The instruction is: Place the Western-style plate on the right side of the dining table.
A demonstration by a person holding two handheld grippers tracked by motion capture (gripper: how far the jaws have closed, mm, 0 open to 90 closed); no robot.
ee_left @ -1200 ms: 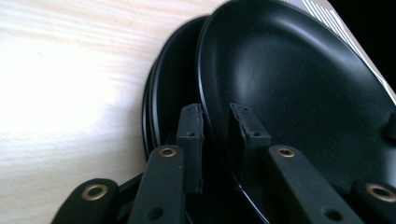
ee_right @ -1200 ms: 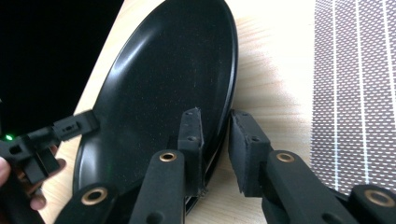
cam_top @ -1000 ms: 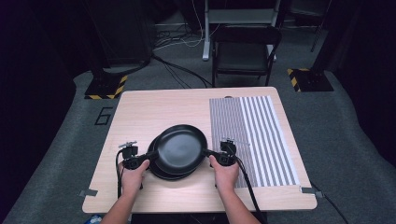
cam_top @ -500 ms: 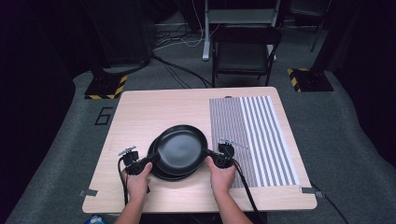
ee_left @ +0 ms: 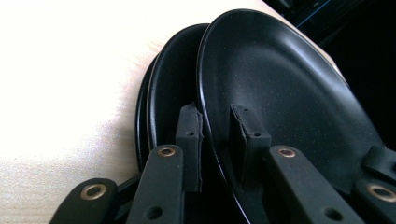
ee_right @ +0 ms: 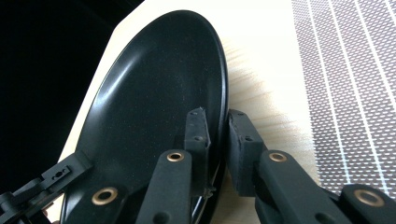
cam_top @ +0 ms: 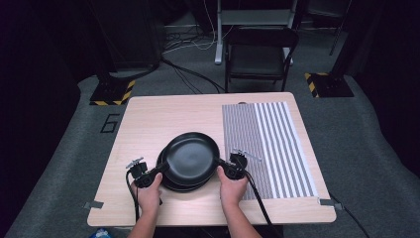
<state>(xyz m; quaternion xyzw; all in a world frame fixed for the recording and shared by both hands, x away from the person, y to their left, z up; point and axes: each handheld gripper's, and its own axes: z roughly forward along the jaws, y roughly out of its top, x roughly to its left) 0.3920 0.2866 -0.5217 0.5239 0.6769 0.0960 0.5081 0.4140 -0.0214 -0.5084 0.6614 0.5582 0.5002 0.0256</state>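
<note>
1. The top plate (cam_top: 191, 156) is round, shallow and matte black with a soft sheen along its rim; it sits in the lower centre of the high view, atop a stack of black plates (cam_top: 171, 182) of the same shape.
2. In the left gripper view the top plate (ee_left: 280, 93) fills the right half of the frame, its rim raised off the plates below (ee_left: 170, 88), whose edges show to its left.
3. The left hand-held gripper (cam_top: 157, 172) pinches the top plate's rim at lower left of the high view, one black rubbery pad on each face; its jaws have just been closing.
4. The right hand-held gripper (cam_top: 221, 164) pinches the opposite rim, pads (ee_right: 198, 128) pressed on both faces.
5. The surface (cam_top: 163, 119) is pale wood grain, rectangular.
6. A grey mat (cam_top: 270, 144) with white stripes and a fine mesh texture lies right of the plates.
</note>
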